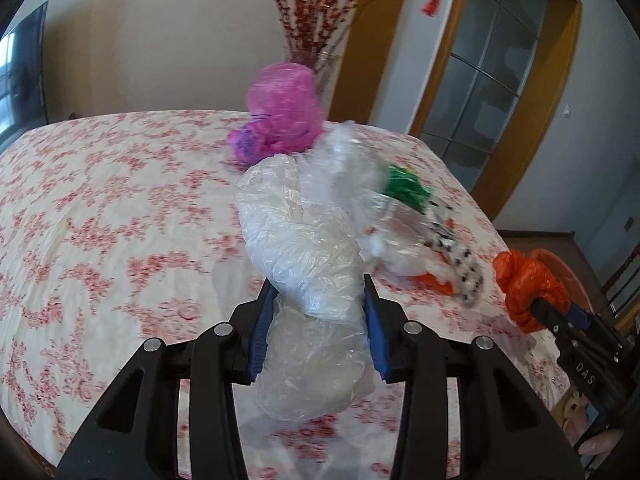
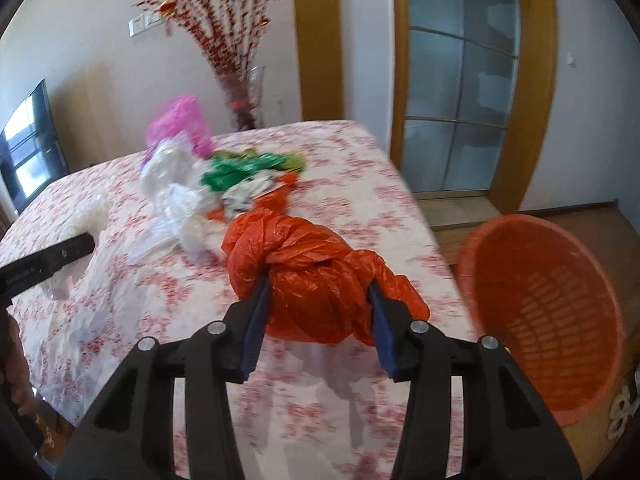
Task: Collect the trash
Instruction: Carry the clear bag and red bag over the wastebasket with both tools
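My left gripper (image 1: pixel 318 296) is shut on a crumpled clear plastic bag (image 1: pixel 304 248) and holds it above the table. My right gripper (image 2: pixel 318 292) is shut on a knotted orange plastic bag (image 2: pixel 308 276), also lifted; it shows at the right of the left wrist view (image 1: pixel 528 288). An orange mesh waste basket (image 2: pixel 552 304) stands on the floor right of the table. More trash lies on the table: a pink bag (image 1: pixel 284 112), clear bags (image 1: pixel 344 160), a green wrapper (image 2: pixel 240 170) and white scraps (image 2: pixel 180 208).
The table carries a red-flowered cloth (image 1: pixel 100 208). A vase of red branches (image 2: pixel 244 92) stands behind it by the wall. A glass door with a wooden frame (image 2: pixel 460 80) is at the right. A television (image 2: pixel 32 144) is at the left.
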A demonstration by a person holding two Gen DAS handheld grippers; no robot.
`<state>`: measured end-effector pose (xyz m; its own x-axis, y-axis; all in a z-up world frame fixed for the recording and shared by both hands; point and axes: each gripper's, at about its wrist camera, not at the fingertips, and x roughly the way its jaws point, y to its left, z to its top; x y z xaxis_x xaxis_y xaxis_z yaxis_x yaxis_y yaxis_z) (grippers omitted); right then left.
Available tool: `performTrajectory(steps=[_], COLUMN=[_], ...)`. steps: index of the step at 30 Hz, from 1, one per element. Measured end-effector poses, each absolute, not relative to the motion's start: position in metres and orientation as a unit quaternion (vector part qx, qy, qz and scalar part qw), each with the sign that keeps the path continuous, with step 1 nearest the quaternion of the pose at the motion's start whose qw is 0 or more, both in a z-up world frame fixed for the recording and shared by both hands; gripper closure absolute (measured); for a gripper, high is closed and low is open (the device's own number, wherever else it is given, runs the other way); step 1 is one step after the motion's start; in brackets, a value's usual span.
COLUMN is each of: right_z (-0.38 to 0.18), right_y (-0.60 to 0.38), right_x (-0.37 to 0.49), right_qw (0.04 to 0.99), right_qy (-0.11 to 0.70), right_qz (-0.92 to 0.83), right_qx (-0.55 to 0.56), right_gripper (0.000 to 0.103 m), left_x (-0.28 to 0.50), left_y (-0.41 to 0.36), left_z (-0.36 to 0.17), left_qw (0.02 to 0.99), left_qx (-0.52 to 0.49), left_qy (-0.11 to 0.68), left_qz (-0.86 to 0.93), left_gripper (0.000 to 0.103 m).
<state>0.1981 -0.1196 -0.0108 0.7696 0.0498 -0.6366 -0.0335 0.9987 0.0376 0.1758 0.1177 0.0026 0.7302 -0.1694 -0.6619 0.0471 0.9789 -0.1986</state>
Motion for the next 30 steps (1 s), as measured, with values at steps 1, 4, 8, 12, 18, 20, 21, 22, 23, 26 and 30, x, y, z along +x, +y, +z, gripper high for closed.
performTrajectory(steps=[1,4,8,12,18,20,21,22,23,26,30], right_z=[-0.009,-0.005,0.0,0.004,0.008,0.01,0.01,0.01,0.011,0.012,0.013], right_y=[-0.125,-0.137,-0.152,-0.168,-0.191,-0.201,-0.205,-0.21,-0.216,-0.229,-0.248], right_x=[0.196,0.192,0.188,0.181,0.171,0.167,0.166,0.164,0.162,0.158,0.152], right_qw=[0.942,0.946,0.949,0.952,0.955,0.955,0.955,0.954,0.954,0.953,0.951], right_qy=[0.335,0.325,0.314,0.3,0.281,0.276,0.273,0.271,0.269,0.263,0.254], right_qz=[0.015,0.0,-0.018,-0.046,-0.085,-0.097,-0.103,-0.108,-0.115,-0.132,-0.157], right_qx=[0.014,0.017,0.032,0.041,0.05,0.055,0.057,0.06,0.064,0.071,0.077], right_gripper=[0.057,0.057,0.057,0.057,0.057,0.057,0.057,0.057,0.057,0.057,0.057], left_x=[0.175,0.174,0.174,0.173,0.174,0.175,0.175,0.175,0.176,0.178,0.18], left_y=[0.113,0.096,0.074,0.053,0.012,0.003,-0.004,-0.011,-0.017,-0.032,-0.055], left_z=[0.003,0.005,0.008,0.011,0.015,0.015,0.016,0.016,0.016,0.017,0.017], left_qw=[0.926,0.926,0.925,0.924,0.92,0.918,0.917,0.916,0.915,0.912,0.908], left_qx=[-0.082,-0.074,-0.067,-0.058,-0.048,-0.047,-0.046,-0.045,-0.045,-0.044,-0.04], left_qy=[0.362,0.362,0.361,0.358,0.355,0.354,0.354,0.353,0.353,0.351,0.347], left_qz=[-0.062,-0.079,-0.103,-0.125,-0.161,-0.171,-0.178,-0.185,-0.191,-0.206,-0.23], left_gripper=[0.062,0.062,0.062,0.062,0.062,0.062,0.062,0.062,0.062,0.062,0.062])
